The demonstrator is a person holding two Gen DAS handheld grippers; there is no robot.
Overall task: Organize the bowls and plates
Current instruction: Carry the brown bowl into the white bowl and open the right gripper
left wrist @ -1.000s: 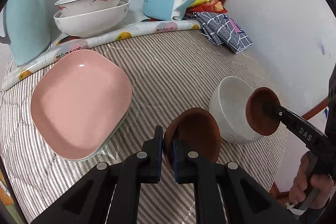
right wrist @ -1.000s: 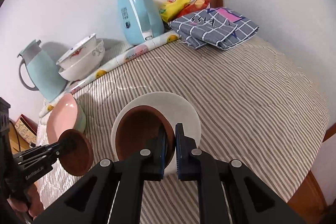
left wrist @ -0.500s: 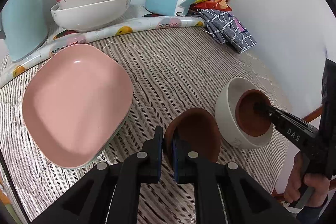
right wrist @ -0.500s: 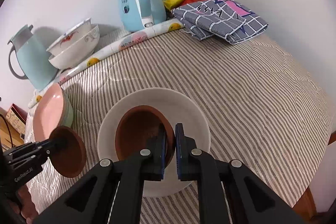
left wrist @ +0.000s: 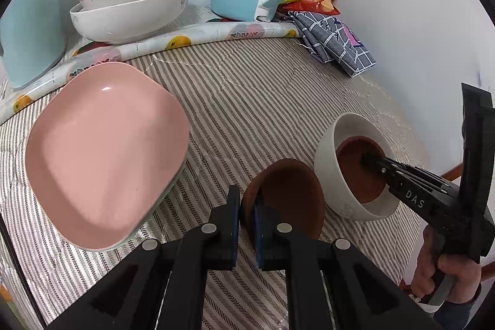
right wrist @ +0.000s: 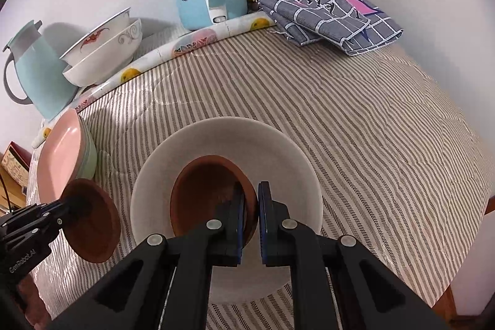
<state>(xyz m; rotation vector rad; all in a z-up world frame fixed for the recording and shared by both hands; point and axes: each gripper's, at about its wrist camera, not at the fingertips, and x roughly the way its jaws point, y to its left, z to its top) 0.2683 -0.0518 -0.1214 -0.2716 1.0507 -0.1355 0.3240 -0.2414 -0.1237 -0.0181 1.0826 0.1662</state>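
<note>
Bench: striped cloth.
Left tongs: gripping brown saucer.
Right tongs: gripping brown dish inside white bowl.

"DAS" on right gripper | "GenRobot.AI" on left gripper

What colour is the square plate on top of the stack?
Pink plate, over a pale green one; clearest in the left wrist view.

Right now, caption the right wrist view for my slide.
Right gripper lowers a brown bowl into the white bowl on the striped cloth.
</note>
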